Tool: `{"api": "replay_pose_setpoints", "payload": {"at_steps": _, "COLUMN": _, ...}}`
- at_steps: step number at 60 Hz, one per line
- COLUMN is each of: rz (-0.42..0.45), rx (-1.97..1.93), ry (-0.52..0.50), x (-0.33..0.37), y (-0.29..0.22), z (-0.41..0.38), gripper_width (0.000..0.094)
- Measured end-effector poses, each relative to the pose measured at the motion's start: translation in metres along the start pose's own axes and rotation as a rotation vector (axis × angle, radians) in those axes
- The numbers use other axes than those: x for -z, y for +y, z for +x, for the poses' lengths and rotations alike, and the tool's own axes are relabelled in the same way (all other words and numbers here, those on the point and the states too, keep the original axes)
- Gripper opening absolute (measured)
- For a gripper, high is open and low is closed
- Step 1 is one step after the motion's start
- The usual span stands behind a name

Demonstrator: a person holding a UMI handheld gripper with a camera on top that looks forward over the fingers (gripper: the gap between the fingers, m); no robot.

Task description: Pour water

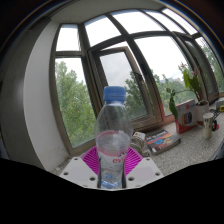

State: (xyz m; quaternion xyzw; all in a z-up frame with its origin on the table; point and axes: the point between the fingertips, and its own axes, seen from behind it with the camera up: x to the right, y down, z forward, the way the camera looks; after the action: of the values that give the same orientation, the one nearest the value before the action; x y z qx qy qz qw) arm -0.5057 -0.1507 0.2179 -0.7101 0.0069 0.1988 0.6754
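Observation:
A clear plastic water bottle (112, 132) with a blue cap stands upright between my fingers, held up against the windows. My gripper (112, 162) is shut on the bottle, the pink pads (93, 159) pressing its lower body from both sides. The bottle holds water; its label shows red letters. A mug-like cup (208, 123) stands far off on the counter at the right.
A stone counter (190, 145) runs under a bay of windows (120, 60). On it lie a book or box (160, 138), an orange box (186, 112) and a potted plant (184, 88) at the right.

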Motion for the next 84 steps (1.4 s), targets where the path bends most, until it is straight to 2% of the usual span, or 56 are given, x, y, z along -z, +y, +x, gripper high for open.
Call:
{"api": "replay_pose_setpoints", "payload": {"at_steps": 5, "rz": 0.089, "rx": -0.151, "ry": -0.105, "x": 0.001, "y": -0.074, "z": 0.005, "gripper_width": 0.0267}}
{"api": "replay_pose_setpoints", "payload": {"at_steps": 10, "rz": 0.174, "rx": -0.338, "ry": -0.252, "x": 0.007, "y": -0.148, "z": 0.029, "gripper_width": 0.0268}}
{"api": "replay_pose_setpoints", "payload": {"at_steps": 17, "rz": 0.259, "rx": -0.660, "ry": -0.427, "x": 0.014, "y": -0.238, "z": 0.081, "gripper_width": 0.0267}}
{"api": "replay_pose_setpoints", "payload": {"at_steps": 25, "rz": 0.297, "rx": -1.114, "ry": -0.576, "x": 0.012, "y": -0.291, "z": 0.181, "gripper_width": 0.0267}}
{"api": "replay_pose_setpoints", "payload": {"at_steps": 30, "rz": 0.309, "rx": -1.390, "ry": -0.628, "x": -0.002, "y": -0.297, "z": 0.251, "gripper_width": 0.0266}}
{"api": "replay_pose_setpoints", "payload": {"at_steps": 44, "rz": 0.365, "rx": -1.975, "ry": -0.572, "x": -0.035, "y": -0.239, "z": 0.395, "gripper_width": 0.0265}}
{"api": "replay_pose_setpoints", "payload": {"at_steps": 55, "rz": 0.285, "rx": -2.106, "ry": -0.547, "x": -0.048, "y": -0.212, "z": 0.402, "gripper_width": 0.0269}}
{"api": "replay_pose_setpoints", "payload": {"at_steps": 62, "rz": 0.264, "rx": -2.111, "ry": -0.553, "x": -0.037, "y": -0.215, "z": 0.402, "gripper_width": 0.0269}}
{"api": "replay_pose_setpoints", "payload": {"at_steps": 68, "rz": 0.223, "rx": -1.993, "ry": -0.558, "x": -0.043, "y": -0.230, "z": 0.394, "gripper_width": 0.0266}}
{"api": "replay_pose_setpoints", "payload": {"at_steps": 74, "rz": 0.182, "rx": -1.644, "ry": -0.521, "x": -0.042, "y": -0.260, "z": 0.381, "gripper_width": 0.0269}}
{"api": "replay_pose_setpoints", "payload": {"at_steps": 79, "rz": 0.218, "rx": -1.300, "ry": -0.495, "x": -0.034, "y": -0.302, "z": 0.380, "gripper_width": 0.0268}}
{"api": "replay_pose_setpoints", "payload": {"at_steps": 84, "rz": 0.295, "rx": -0.955, "ry": -0.432, "x": -0.023, "y": -0.344, "z": 0.390, "gripper_width": 0.0268}}
